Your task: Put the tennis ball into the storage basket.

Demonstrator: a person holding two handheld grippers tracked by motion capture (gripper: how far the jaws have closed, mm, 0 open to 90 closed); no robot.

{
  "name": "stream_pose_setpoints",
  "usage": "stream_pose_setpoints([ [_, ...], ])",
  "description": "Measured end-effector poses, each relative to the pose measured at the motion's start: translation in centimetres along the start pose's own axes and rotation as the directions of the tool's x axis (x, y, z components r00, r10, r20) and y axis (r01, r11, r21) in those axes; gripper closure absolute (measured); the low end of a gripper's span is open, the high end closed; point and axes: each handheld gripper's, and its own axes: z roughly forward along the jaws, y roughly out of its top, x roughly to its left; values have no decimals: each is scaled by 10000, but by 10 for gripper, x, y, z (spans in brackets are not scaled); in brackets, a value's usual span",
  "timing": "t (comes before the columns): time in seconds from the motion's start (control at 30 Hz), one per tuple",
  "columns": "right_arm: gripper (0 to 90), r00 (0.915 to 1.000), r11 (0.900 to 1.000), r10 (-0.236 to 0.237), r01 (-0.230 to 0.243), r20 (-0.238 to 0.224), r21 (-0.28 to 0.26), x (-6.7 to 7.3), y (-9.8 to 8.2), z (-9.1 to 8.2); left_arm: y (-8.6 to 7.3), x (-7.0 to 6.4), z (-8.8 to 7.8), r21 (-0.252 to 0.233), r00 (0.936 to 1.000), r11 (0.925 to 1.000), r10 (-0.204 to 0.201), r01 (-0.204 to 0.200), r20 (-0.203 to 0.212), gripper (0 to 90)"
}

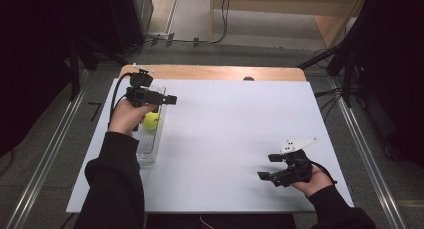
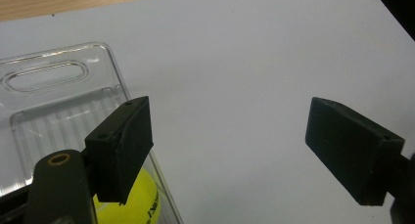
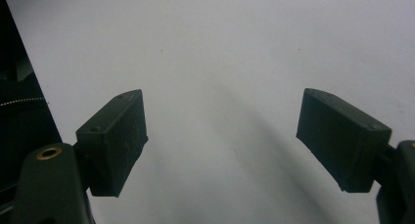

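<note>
A yellow ball (image 1: pixel 151 120) lies in a clear plastic tray (image 1: pixel 148 149) at the left of the white table (image 1: pixel 225 139). My left gripper (image 1: pixel 170 100) hovers over the far part of that tray, pointing right, open with nothing between its jaws. In the left gripper view the left gripper (image 2: pixel 230 136) stands wide apart over the white surface; the clear tray (image 2: pixel 54 101) is at the left and the ball (image 2: pixel 142 204) peeks from behind the left jaw. My right gripper (image 1: pixel 267 167) rests near the front right, open and empty. The right gripper (image 3: pixel 220 136) faces bare white table.
The table's wooden far edge (image 1: pixel 210 72) carries a small dark object (image 1: pixel 248 79). Metal rails run along the floor on both sides. Dark stands and cables surround the table.
</note>
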Motion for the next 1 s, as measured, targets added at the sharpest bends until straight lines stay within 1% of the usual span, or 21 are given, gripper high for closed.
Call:
stream_pose_setpoints([
  [0.23,168,10000,10000,-3,3,29,-14,0,-1,-1,1,-7,10,171,9995,9998,124,-129,279,182],
  [0.27,168,10000,10000,4,-4,24,-18,0,-1,-1,1,-7,11,231,9994,9996,164,-171,297,182],
  [0.3,168,10000,10000,11,-11,15,-28,0,-1,-1,1,-8,12,220,9995,9997,119,-125,276,182],
  [0.4,169,10000,10000,14,-14,36,-20,0,-1,-1,1,-12,14,219,9986,9996,174,-186,500,182],
  [0.47,168,10000,10000,17,-17,37,-20,0,-1,-1,0,-15,16,271,9975,9992,261,-280,658,182],
  [0.73,168,10000,10000,3,-3,9,-32,0,-1,-1,-4,-24,23,313,9927,9988,349,-388,1158,182],
  [0.77,169,10000,10000,1,-1,12,-30,0,-1,-1,-4,-25,23,292,9925,9988,355,-391,1166,182],
  [0.87,169,10000,10000,12,-12,3,-26,0,-1,-1,-7,-28,23,316,9919,9975,590,-629,1121,182],
  [1.0,168,10000,10000,13,-13,4,-26,1,-1,-1,-11,-32,25,356,9877,9967,672,-729,1408,182],
])
